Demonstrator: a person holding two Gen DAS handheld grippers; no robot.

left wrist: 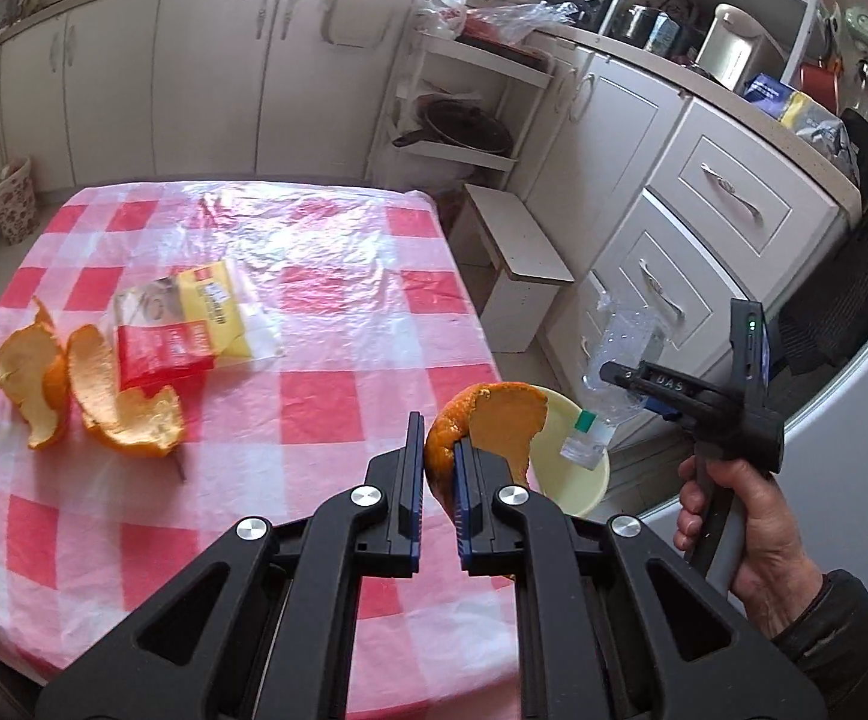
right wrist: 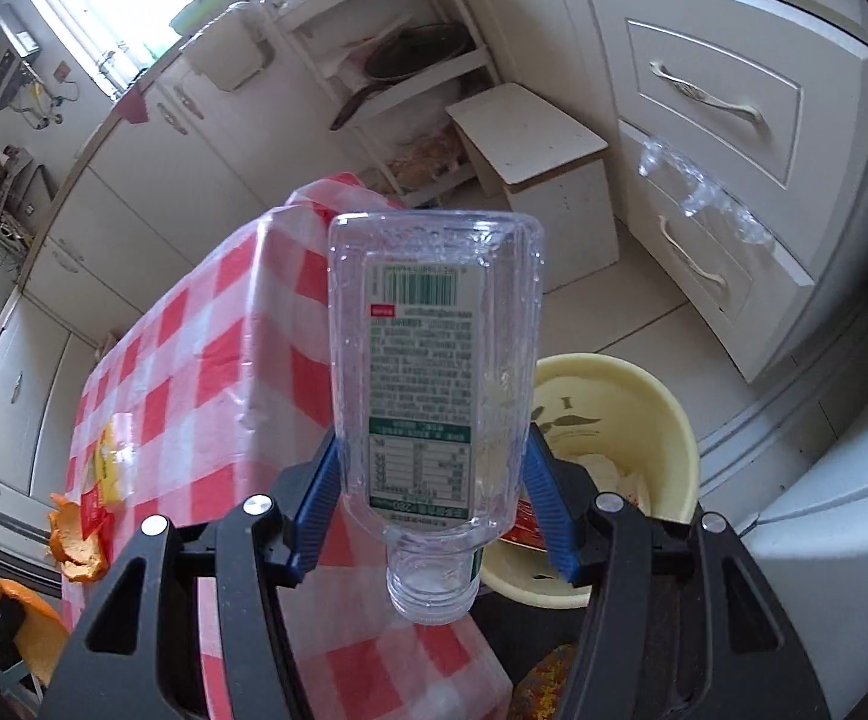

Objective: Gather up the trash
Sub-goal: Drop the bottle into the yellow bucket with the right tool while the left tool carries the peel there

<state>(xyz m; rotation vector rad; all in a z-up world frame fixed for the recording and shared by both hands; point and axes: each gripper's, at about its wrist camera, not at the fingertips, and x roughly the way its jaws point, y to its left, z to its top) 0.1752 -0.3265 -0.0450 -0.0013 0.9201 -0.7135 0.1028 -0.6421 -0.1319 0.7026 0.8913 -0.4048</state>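
Observation:
My left gripper [left wrist: 436, 438] is shut on a piece of orange peel [left wrist: 487, 420] and holds it over the table's right edge, beside the yellow bin [left wrist: 583, 480]. Two more orange peels [left wrist: 92, 384] and a red-yellow wrapper [left wrist: 188, 318] lie on the checked tablecloth [left wrist: 314, 396]. My right gripper [right wrist: 431, 420] is shut on a clear plastic bottle [right wrist: 434, 372], neck toward the camera, held above the yellow bin [right wrist: 625, 396] on the floor. The bin holds some trash. In the left wrist view the right gripper [left wrist: 619, 375] with the bottle [left wrist: 613, 360] is over the bin.
White drawers [left wrist: 703, 228] and cabinets stand right of the bin. A low white stool [left wrist: 523, 258] stands past the table's far right corner. An open shelf with a pan [left wrist: 463, 126] is behind it. A white appliance [right wrist: 841, 528] is at the far right.

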